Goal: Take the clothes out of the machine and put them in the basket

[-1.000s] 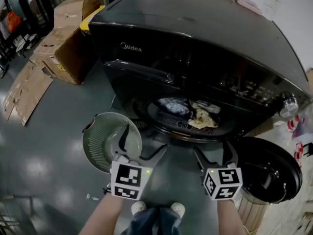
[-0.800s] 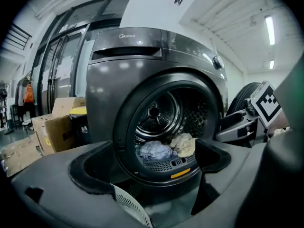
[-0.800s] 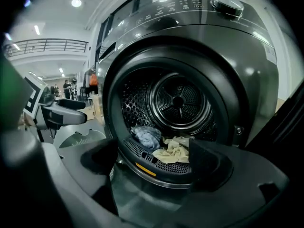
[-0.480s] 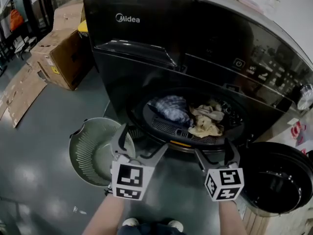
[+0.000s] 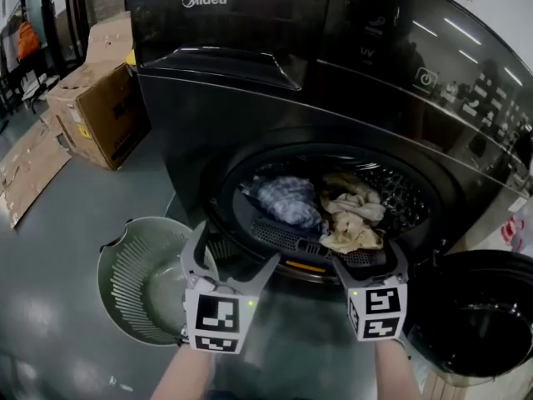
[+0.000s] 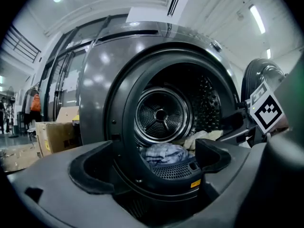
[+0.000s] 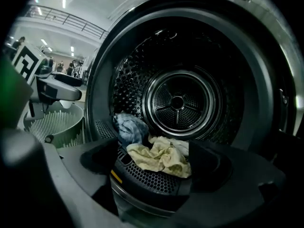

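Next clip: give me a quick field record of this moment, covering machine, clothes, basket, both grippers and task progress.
machine: front-loading washer, door swung open at right
clothes: blue cloth and cream cloth, both in the drum near its mouth
basket: green, on the floor left of the washer, no clothes visible inside
left gripper: open, empty, in front of the drum
right gripper: open, empty, in front of the drum
progress: nothing taken out yet

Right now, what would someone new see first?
The big dark washer, its round door swung open to the right. At the front of the drum lie a blue cloth and a pale yellow cloth, side by side. An empty green basket sits on the floor at the left.
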`<state>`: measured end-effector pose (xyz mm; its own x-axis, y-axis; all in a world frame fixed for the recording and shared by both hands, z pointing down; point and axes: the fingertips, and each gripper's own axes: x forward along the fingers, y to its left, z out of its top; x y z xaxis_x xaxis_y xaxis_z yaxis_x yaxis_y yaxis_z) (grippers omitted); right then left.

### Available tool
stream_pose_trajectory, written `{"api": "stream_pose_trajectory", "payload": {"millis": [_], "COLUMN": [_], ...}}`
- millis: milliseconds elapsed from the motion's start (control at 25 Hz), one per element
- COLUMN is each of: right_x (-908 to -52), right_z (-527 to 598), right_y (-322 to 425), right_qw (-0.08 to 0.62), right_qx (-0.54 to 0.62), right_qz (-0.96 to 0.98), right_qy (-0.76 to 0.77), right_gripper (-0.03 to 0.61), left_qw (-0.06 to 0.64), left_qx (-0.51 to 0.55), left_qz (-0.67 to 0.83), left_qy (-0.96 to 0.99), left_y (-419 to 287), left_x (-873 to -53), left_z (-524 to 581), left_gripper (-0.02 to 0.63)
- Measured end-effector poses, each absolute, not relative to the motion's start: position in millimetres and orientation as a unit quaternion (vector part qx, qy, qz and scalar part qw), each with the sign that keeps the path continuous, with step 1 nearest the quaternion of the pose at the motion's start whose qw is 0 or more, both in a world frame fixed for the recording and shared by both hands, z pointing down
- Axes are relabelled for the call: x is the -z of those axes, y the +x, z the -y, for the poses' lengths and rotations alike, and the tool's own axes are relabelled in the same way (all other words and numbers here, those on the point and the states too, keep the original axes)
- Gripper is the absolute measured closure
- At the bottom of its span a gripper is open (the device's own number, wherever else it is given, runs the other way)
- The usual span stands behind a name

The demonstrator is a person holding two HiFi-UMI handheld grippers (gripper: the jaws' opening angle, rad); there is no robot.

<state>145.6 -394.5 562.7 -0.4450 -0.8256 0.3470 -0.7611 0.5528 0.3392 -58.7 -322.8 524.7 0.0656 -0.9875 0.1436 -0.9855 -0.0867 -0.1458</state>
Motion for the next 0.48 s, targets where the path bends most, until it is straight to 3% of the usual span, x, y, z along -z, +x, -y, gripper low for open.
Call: {"api": "stream_pose_trajectory", "payload": {"millis": [280,480], "right_x": [-576,-586], "right_z": [412,416], "right_y": [139,142], "right_qw": [0.281,0.373], "right_qx": [0.095,0.097], "right_qz": [0.836,0.804], "right_qy": [0.462,0.453], "right_gripper": [0.127,0.127], "left_qw": [0.015,0.033], "left_qx": [0.083,0.094], "left_qz": [-0.678,-0.669], "left_qy": [-0.73,-0.736], "left_y": [-59,-56], "left_x": [-540,-548], "left_z": [335,352], "left_gripper": [0.077,0.077]}}
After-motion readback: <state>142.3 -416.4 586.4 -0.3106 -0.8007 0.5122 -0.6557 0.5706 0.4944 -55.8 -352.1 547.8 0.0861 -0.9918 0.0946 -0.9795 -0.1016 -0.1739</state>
